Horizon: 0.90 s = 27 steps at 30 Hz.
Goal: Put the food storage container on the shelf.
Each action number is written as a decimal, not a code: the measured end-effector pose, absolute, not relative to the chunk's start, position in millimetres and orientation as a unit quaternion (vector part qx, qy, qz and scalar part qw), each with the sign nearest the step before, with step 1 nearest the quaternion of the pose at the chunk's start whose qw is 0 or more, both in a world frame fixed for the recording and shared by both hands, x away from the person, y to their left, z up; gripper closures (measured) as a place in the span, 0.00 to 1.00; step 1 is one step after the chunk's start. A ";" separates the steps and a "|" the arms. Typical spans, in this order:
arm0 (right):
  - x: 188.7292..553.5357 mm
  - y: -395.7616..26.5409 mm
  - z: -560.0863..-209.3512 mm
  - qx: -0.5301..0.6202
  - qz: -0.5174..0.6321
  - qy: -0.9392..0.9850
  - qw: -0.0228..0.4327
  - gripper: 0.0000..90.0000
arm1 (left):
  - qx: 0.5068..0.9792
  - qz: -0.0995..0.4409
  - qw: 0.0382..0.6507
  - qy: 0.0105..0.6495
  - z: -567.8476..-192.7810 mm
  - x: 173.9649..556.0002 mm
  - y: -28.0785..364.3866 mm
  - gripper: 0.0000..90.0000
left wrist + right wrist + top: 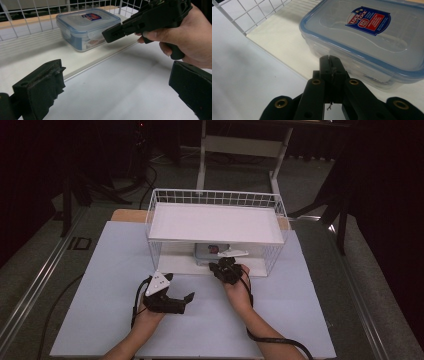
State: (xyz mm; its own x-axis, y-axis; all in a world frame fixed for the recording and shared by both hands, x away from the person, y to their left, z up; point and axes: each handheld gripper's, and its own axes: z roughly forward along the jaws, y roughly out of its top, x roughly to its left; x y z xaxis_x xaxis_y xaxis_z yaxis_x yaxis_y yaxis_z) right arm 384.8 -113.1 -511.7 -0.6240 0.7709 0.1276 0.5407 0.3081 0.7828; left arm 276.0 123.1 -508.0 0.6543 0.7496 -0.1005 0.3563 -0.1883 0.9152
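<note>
table [100,320]: white top | on it: wire shelf rack [270,251] | in rack: plastic container [210,251]

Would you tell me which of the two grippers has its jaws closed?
The right gripper, pointing at the clear container on the lower shelf, is shut; the left gripper stands wide open.

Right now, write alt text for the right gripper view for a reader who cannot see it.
The right gripper, its two black jaws shut together with nothing between them, points at the near side of a clear plastic food container with a blue-rimmed lid and a red and blue label. The container sits on the white lower shelf of a wire rack, and the pale table lies in front.
</note>
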 end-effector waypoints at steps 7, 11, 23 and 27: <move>389.7 -110.2 -514.0 0.410 0.415 0.798 0.148 1.00 | 0.744 0.191 0.522 0.371 -507.1 275.5 124.0 0.01; 391.3 -111.5 -513.7 0.414 0.416 0.796 0.149 0.99 | 0.745 0.192 0.522 0.369 -506.6 275.3 123.9 0.01; 364.4 -119.1 -506.1 0.395 0.437 0.794 0.149 0.89 | 0.753 0.190 0.528 0.344 -506.9 273.5 119.3 0.01; 355.2 -126.6 -503.8 0.392 0.448 0.790 0.145 0.77 | 0.757 0.181 0.528 0.339 -508.5 274.6 116.6 0.01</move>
